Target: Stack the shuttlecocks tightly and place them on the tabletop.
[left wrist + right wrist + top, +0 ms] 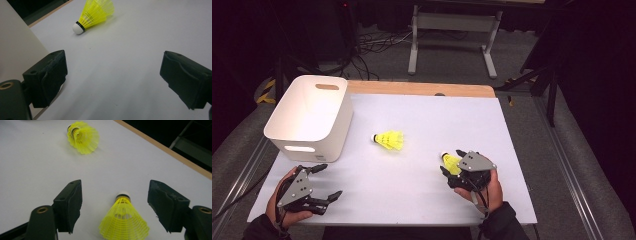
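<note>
Yellow plastic mesh, flared into a ribbed skirt with a white rounded cork tip, makes up the near shuttlecock (124,220), which lies on the smooth white surface (422,180) between the matte black jaws of the right claw (115,205) — the jaws stand apart on either side and the pads do not press it. A second shuttlecock (389,139) of the same netted make lies on its side near the middle of the surface, beside the white bin (309,117) — a rounded plastic tub with slot handles. The left claw (326,182) is released, its blocky jaws wide over bare surface.
</note>
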